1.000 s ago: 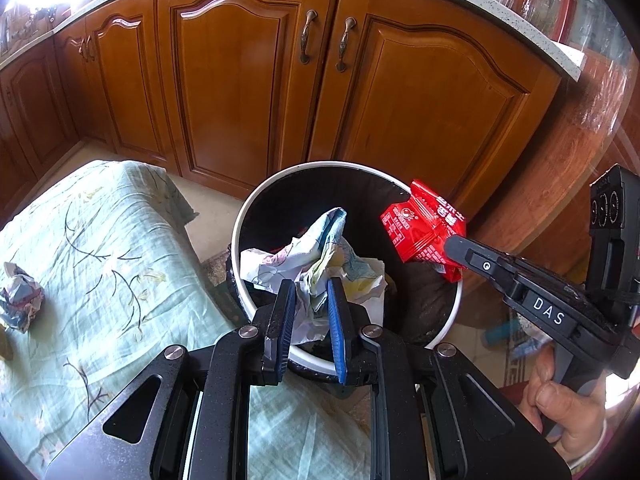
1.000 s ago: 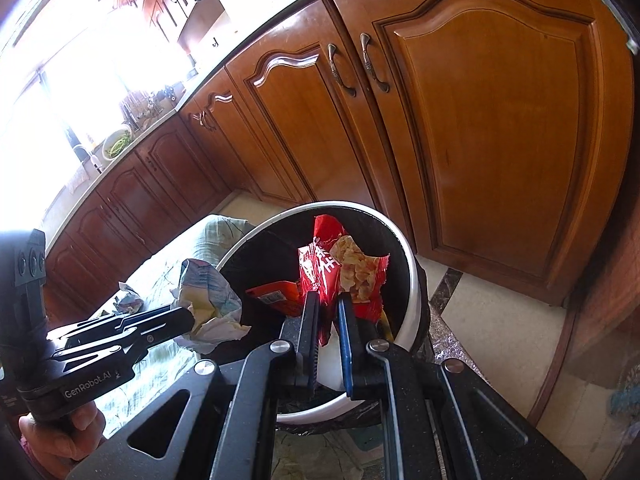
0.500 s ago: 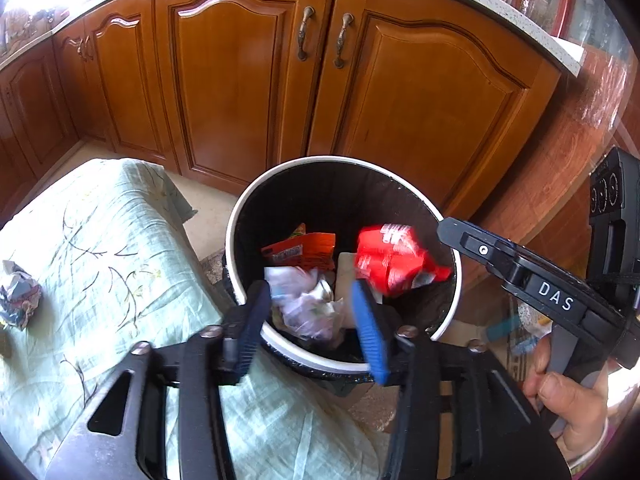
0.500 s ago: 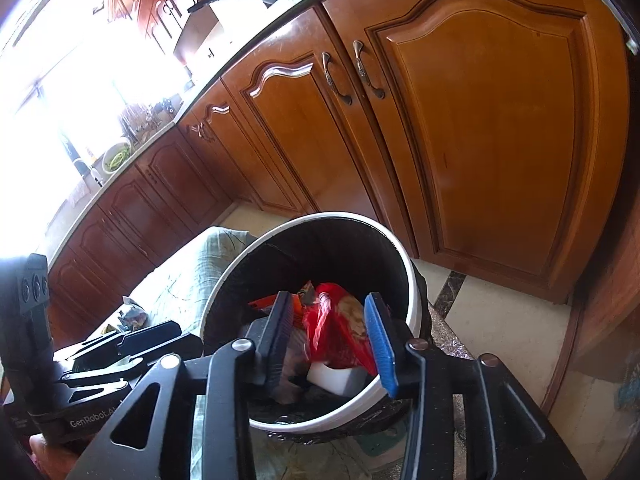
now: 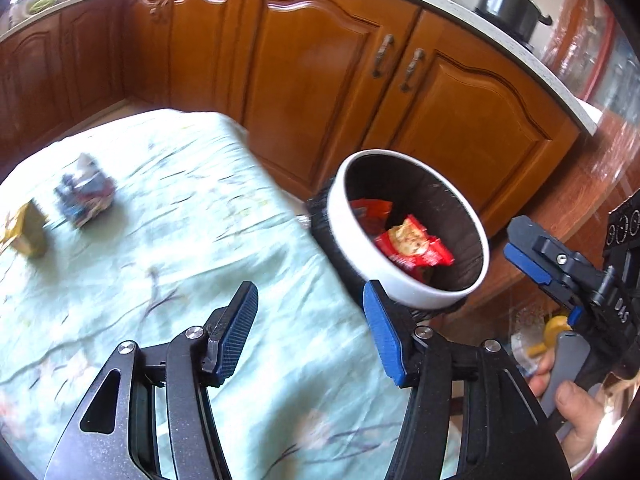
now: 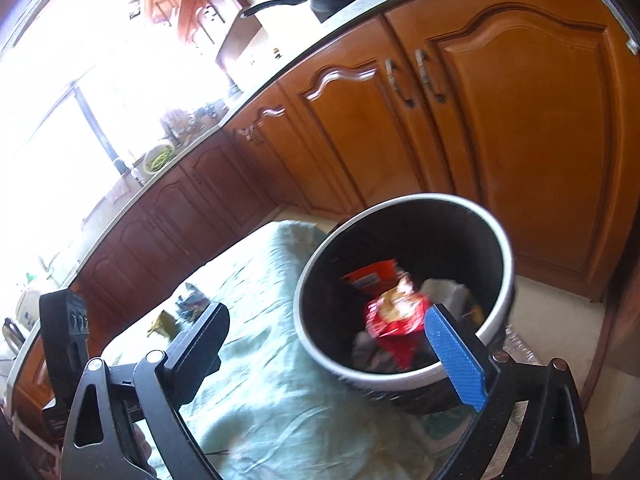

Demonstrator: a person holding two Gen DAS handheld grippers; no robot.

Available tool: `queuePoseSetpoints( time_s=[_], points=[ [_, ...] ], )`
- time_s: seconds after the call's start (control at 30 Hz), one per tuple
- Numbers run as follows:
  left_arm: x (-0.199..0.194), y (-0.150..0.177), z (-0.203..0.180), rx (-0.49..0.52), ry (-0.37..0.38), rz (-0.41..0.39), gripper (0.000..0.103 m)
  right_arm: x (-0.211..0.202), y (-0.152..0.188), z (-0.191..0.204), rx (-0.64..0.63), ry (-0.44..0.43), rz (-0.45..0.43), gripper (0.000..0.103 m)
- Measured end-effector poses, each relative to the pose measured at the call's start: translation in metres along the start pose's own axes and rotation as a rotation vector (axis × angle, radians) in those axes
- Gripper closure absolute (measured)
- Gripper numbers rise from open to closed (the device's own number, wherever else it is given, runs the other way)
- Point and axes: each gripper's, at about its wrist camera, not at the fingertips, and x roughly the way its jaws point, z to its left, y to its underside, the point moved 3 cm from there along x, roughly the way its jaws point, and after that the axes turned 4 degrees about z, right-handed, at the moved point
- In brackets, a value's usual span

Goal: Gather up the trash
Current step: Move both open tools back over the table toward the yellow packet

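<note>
Left gripper (image 5: pixel 310 330): lower centre of the left wrist view, black frame with blue-faced pads. Its jaws are opening and nothing lies between them; behind the gap only the pale green floral tablecloth (image 5: pixel 180 248) shows.

Right gripper (image 6: pixel 334 344): lower centre of the right wrist view. Its jaws are opening and stand wide apart, empty. The blue pad at right overlaps the near rim of the round white-rimmed trash bin with a black liner (image 6: pixel 506 256). In the left wrist view this gripper appears at the right edge, held by a person's hand (image 5: pixel 576 408).

Trash bin (image 5: pixel 348 216): centre right of the left wrist view, beside the edge of the cloth-covered table, in front of brown wooden cabinet doors (image 5: pixel 312 80).

Bin contents:
- A red snack wrapper (image 5: pixel 416 248) printed with a cracker picture lies on top (image 6: pixel 396 320).
- An orange wrapper (image 5: pixel 370 210) lies behind it, toward the far wall (image 6: pixel 370 276).
- A white item (image 6: pixel 444 292) lies to the right of the red wrapper; its type cannot be determined.

Remaining on the tablecloth, left side of the left wrist view:
- A crumpled blue-and-white wrapper (image 5: pixel 84 196), blurred.
- A yellow-green packet (image 5: pixel 26 232) just to its left, at the frame edge.

Both lie well apart from the bin.

A dark lidded pot (image 5: pixel 506 2) stands on the counter at upper right.
</note>
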Motion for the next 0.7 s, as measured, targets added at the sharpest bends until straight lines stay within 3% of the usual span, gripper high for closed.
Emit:
queuePoseSetpoints(
  time_s=[0.3, 0.7],
  points=[
    [-0.037, 0.03, 0.072, -0.137, -0.053, -0.033, 0.046, 0.028, 0.027, 0.06, -0.077, -0.101, 0.087, 0.004],
    [-0.072, 0.051, 0.143, -0.263, -0.105, -0.081, 0.045, 0.056, 0.055, 0.123, -0.194, -0.153, 0.104, 0.004]
  ],
)
